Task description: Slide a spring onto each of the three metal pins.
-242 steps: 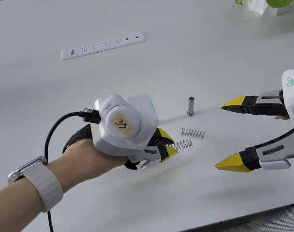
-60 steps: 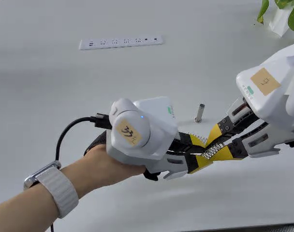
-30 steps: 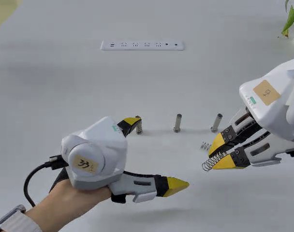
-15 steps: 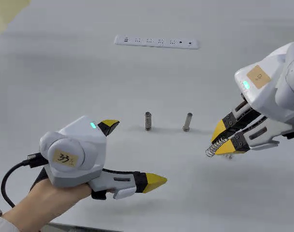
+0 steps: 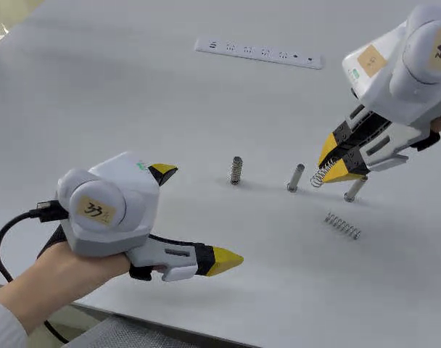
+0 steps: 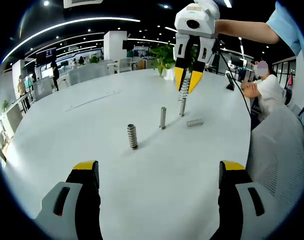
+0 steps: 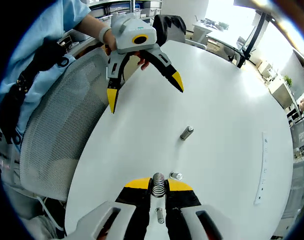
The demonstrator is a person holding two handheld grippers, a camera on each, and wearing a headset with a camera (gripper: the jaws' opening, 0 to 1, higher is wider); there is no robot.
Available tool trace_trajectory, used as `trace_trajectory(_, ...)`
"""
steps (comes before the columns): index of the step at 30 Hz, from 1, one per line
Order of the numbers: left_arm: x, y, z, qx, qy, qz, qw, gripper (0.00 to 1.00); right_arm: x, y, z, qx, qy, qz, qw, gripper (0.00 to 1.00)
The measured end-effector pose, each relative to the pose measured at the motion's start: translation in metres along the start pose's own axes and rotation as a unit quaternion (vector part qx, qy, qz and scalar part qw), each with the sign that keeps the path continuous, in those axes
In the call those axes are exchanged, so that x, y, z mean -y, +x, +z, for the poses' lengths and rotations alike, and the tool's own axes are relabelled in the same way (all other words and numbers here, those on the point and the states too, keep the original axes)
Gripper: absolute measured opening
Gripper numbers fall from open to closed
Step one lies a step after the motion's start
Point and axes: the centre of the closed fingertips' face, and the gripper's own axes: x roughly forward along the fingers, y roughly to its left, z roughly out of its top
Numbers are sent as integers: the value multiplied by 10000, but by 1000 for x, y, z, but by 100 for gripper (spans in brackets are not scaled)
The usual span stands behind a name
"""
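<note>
Leftmost, the left gripper (image 5: 199, 214) hovers over the white table (image 5: 97, 87), its jaws spread wide with nothing between them. Ahead of its tips stands the first pin (image 5: 237, 159), with a fitted spring (image 5: 236, 172) around it. Next stands a bare middle pin (image 5: 296, 177), just beside the right gripper's tips. The right gripper (image 5: 331, 167) is clamped on a held spring (image 5: 320, 174), which juts past its yellow tips. Under that gripper stands the third pin (image 5: 355, 188), also bare. A loose spring (image 5: 342, 225) lies flat on the table near it.
</note>
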Motion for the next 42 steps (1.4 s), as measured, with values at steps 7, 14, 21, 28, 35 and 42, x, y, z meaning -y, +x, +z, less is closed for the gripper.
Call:
trace_trajectory(7, 0, 0, 1, -2, 13, -43, 10000, 99, 23, 1, -1, -302, -211, -89, 9993, 7)
trace_trajectory(14, 3, 1, 3, 35, -69, -86, 9999, 99, 25, 6, 1, -417, -277, 36, 9987, 7)
trace_trajectory(21, 7, 2, -2, 10, -140, -143, 9998, 99, 22, 13, -4, -580, -325, 160, 9977, 7)
trace_trajectory(28, 8, 3, -4, 16, -199, -140, 9997, 98, 23, 20, -3, -627, -386, 192, 9971, 7)
trace_trajectory(35, 9, 4, -6, -12, -232, -158, 9996, 97, 22, 24, -4, -653, -396, 208, 9969, 7)
trace_trajectory(42, 10, 5, -10, -40, -258, -181, 9995, 96, 23, 29, -9, -702, -408, 214, 9965, 7)
